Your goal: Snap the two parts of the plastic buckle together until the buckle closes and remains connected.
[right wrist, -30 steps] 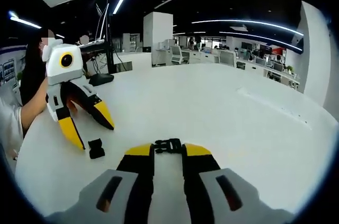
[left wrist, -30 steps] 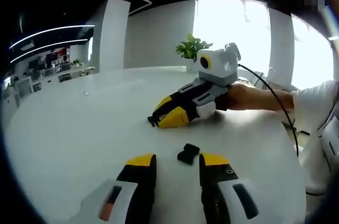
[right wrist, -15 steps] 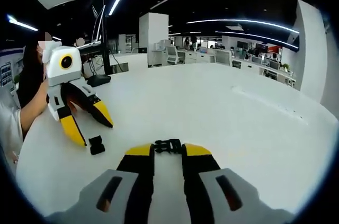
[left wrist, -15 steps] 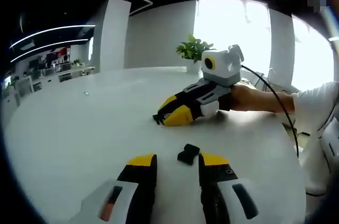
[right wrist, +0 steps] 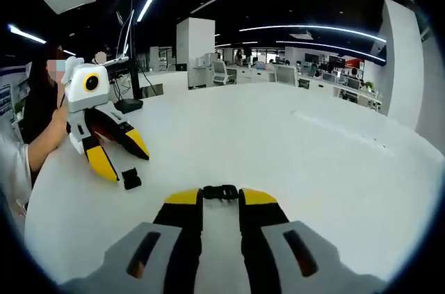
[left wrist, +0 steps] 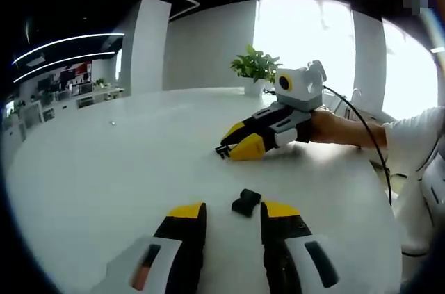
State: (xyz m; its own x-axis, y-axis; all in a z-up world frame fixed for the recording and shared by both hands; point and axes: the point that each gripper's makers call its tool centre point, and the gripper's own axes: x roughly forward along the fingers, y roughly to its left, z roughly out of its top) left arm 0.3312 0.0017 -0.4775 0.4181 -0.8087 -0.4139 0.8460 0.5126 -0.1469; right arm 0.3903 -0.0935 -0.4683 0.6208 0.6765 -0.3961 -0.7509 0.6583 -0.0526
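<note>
Now the right gripper (right wrist: 221, 198) is pinching one black buckle half (right wrist: 220, 192) between its yellow-tipped jaws, the part sticking out just past the tips. In the left gripper view that same gripper (left wrist: 238, 147) is lying low over the white table (left wrist: 104, 169), a hand (left wrist: 327, 126) wrapped around its body, and it is sitting farther from the camera than a second ago, its tips having drawn back toward the potted plant (left wrist: 256, 66). The clamped buckle piece (left wrist: 222, 150) is showing as a small dark shape at its tips.

The left gripper (left wrist: 231, 210) is standing with jaws spread apart, gripping nothing. The other buckle half (left wrist: 246, 201) is lying loose on the table, just ahead of and between its tips, where it was lying before. In the right gripper view the left gripper (right wrist: 119, 158) is angling down over that loose half (right wrist: 131, 178), which is resting just beside the nearer yellow tip; the two halves are well apart.
</note>
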